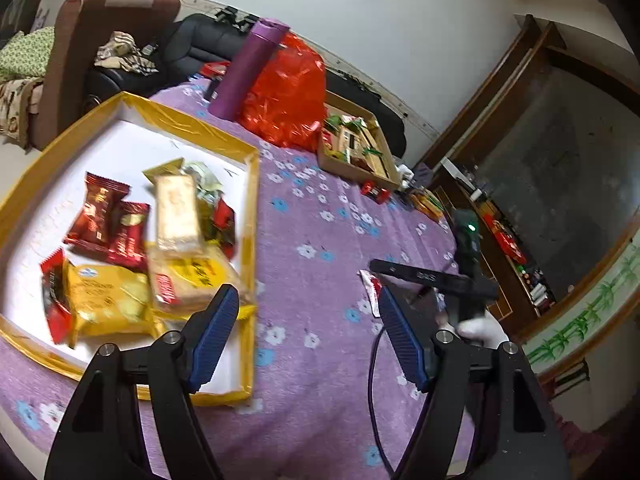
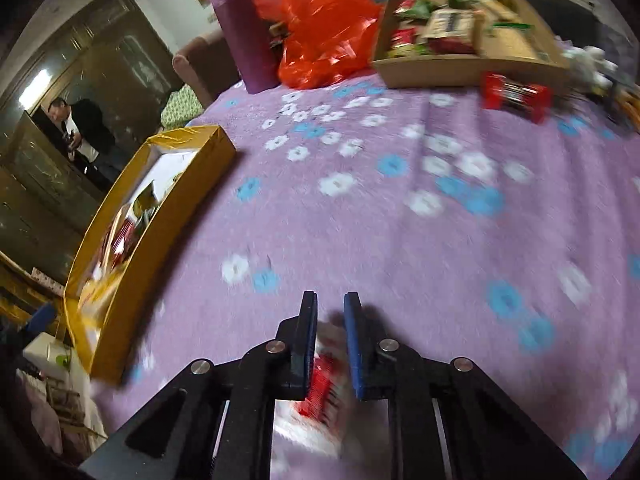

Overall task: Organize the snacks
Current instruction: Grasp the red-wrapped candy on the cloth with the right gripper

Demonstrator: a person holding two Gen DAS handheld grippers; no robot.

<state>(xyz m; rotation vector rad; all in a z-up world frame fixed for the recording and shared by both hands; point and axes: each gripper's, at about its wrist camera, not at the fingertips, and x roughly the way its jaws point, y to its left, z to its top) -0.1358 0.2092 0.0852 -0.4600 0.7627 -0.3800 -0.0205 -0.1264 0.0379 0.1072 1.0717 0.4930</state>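
Red and white, the small snack packet (image 2: 326,384) is sitting between the narrow jaws of the right claw (image 2: 331,312), low over the purple flowered cloth (image 2: 400,220); the picture is blurred, so it is not sure if the pads are pressing firmly or only catching the thin edge. If the hold is only on the wrapper's edge, the packet is probably risking to slip out and fall on the surface. The yellow box (image 1: 248,216), already holding several snacks, is lying well apart on the left, and its wall is standing high, so a low carried packet could hit it. The left claw (image 1: 308,296) is hanging wide and empty just beside this box, where both tools could be colliding.
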